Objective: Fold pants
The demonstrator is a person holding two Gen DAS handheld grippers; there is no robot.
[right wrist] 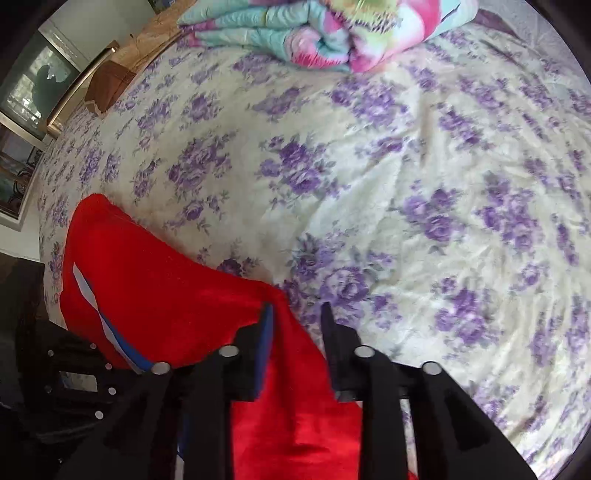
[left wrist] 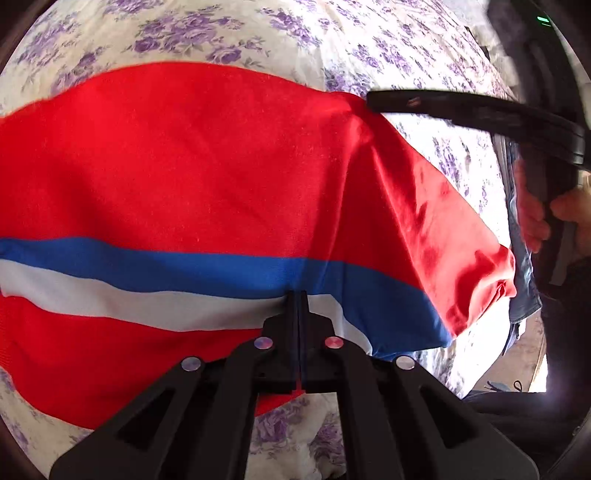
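Note:
Red pants (left wrist: 207, 162) with a blue and white side stripe (left wrist: 147, 277) lie spread over the flowered bed sheet (left wrist: 207, 40). My left gripper (left wrist: 297, 295) is shut on the pants at the stripe. My right gripper (right wrist: 295, 310) is open, its jaws apart, and the red fabric (right wrist: 155, 291) lies between and under them. In the left wrist view the right gripper (left wrist: 373, 101) reaches in from the right with its tip at the far edge of the pants; a hand (left wrist: 532, 218) holds it.
A folded, brightly coloured quilt (right wrist: 321, 33) lies at the far end of the bed. The cream sheet with purple flowers (right wrist: 424, 192) stretches wide to the right. A wooden bed frame and window (right wrist: 48, 88) are at the far left. Blue cloth (left wrist: 521, 295) hangs at the right.

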